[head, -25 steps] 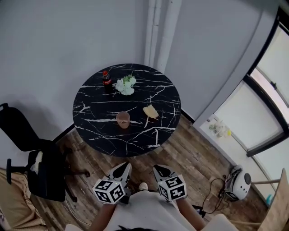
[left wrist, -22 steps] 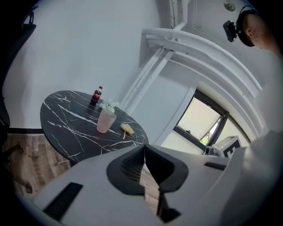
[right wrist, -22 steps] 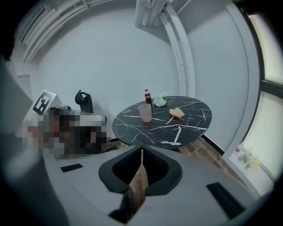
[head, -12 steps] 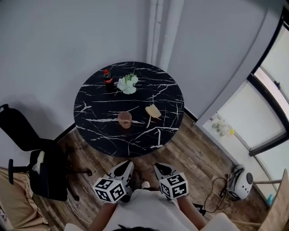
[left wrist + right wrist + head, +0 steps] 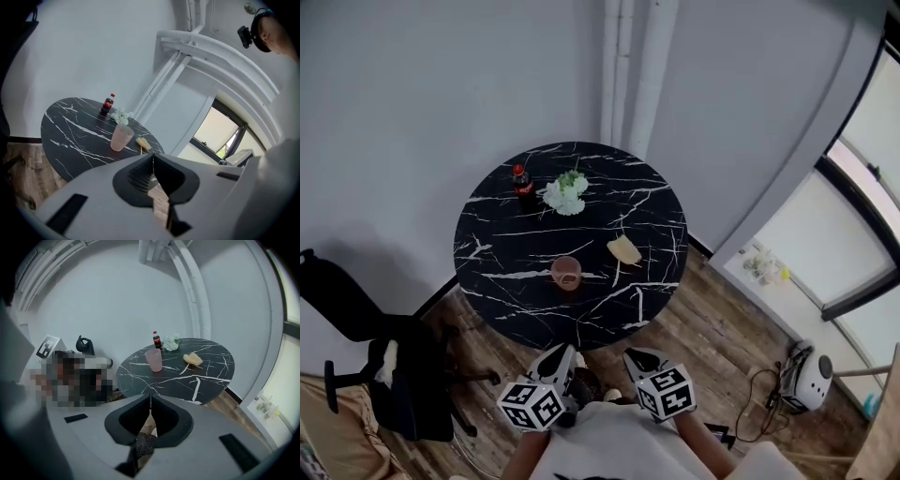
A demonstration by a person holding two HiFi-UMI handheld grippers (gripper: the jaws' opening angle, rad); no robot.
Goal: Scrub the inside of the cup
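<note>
Left tool [image 5: 559, 354] and right tool [image 5: 634, 358] closed, empty. Cup [image 5: 566, 273] judged light, rigid; grip its outer wall.

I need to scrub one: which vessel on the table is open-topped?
The pink cup, central; the dark bottle at the far edge has a red cap.

The head camera is looking steeply down on the table [image 5: 516, 281] from high above and well back from its near edge, taking in the whole top. The left gripper [image 5: 557, 354] camera is facing the table from low, skimming across its top. The right gripper [image 5: 637, 356] camera is facing it from somewhat higher. All three views are sharing the tabletop, none close to it.
</note>
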